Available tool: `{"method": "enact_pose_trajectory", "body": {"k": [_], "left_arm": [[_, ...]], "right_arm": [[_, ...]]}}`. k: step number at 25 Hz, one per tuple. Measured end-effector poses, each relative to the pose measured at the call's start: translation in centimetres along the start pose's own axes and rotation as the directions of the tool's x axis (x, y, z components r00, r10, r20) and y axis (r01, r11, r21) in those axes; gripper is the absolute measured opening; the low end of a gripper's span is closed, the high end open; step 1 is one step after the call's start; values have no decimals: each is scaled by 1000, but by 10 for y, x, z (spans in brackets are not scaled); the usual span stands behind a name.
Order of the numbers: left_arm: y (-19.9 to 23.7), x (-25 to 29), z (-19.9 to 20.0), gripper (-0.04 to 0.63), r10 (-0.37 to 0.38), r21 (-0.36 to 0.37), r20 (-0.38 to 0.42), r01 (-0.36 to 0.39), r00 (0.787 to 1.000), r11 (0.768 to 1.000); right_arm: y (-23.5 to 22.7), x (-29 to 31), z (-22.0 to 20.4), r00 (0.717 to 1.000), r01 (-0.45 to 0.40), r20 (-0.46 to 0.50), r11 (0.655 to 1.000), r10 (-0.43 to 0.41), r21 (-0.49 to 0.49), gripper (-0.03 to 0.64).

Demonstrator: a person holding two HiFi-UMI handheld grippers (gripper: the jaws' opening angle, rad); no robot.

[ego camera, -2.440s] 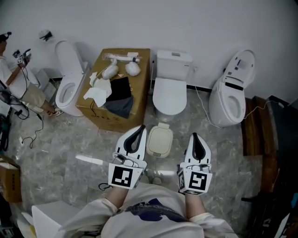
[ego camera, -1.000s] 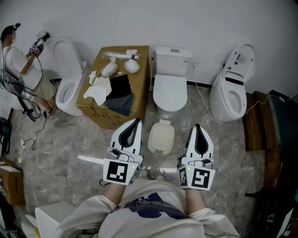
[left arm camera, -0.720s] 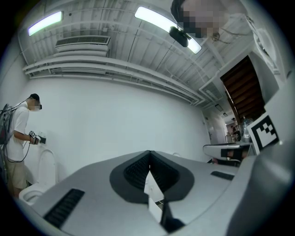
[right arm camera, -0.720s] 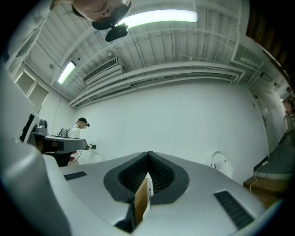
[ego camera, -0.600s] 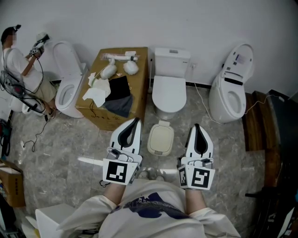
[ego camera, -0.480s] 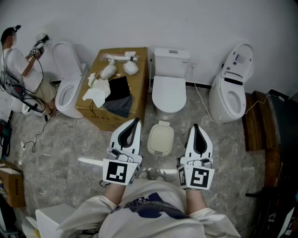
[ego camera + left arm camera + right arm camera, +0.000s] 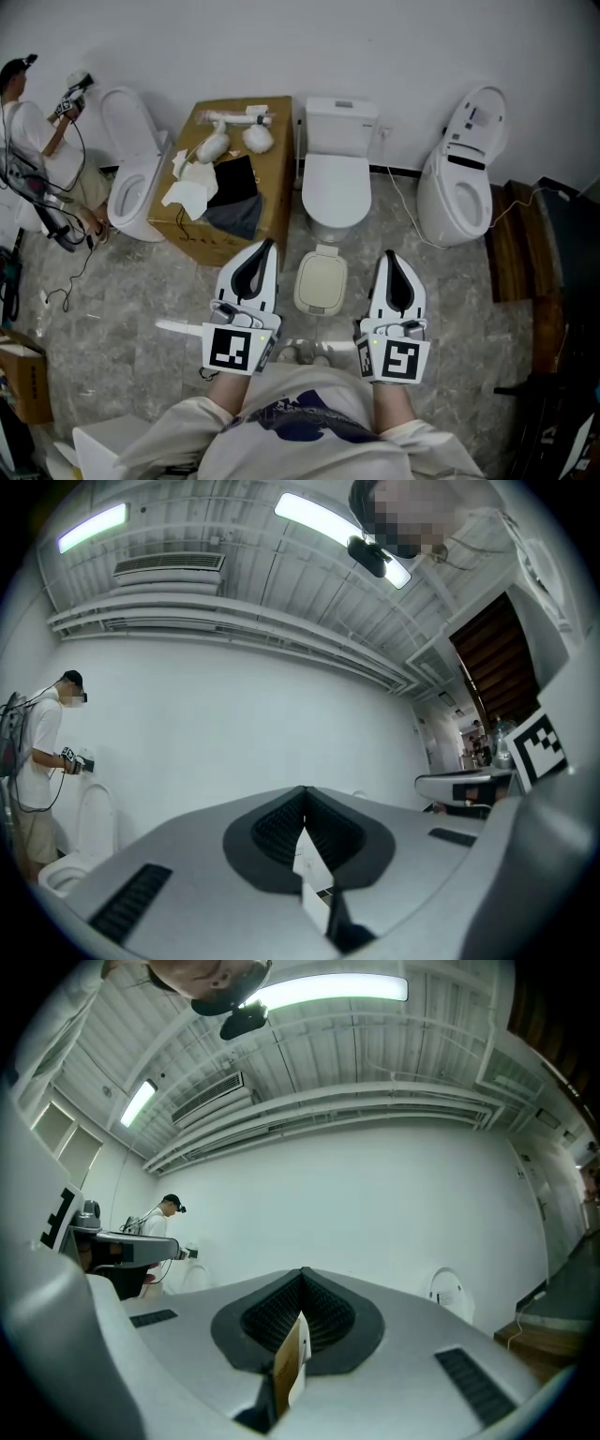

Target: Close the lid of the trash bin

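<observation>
Marble floor (image 7: 141, 281) carries the small trash bin (image 7: 320, 291), lid (image 7: 322, 277) down, before a toilet (image 7: 337, 183), between the left gripper (image 7: 266, 246) and right gripper (image 7: 389, 256); both grippers' fingers (image 7: 275, 829) are pressed together, holding nothing.

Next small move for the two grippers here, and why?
Probably just back both away: from above the trash bin lid looks already flat and closed, and the left gripper and right gripper, both shut and empty, flank it without touching.

White left gripper (image 7: 267, 244), right gripper (image 7: 389, 255) (black-marked cubes (image 7: 231, 349))
</observation>
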State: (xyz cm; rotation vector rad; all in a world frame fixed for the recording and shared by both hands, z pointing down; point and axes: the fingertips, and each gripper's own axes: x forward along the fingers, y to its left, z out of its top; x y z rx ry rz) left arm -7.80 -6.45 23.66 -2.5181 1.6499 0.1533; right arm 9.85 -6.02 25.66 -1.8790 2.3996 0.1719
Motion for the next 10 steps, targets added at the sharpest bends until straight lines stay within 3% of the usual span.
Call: {"method": "enact_pose_trajectory", "body": {"k": [10], "left_arm": [[3, 4, -1, -2, 2, -2, -8, -2, 1000, 1000]], "right_arm": [[-1, 4, 1, 1000, 1, -3, 1000, -1, -2, 6]]}}
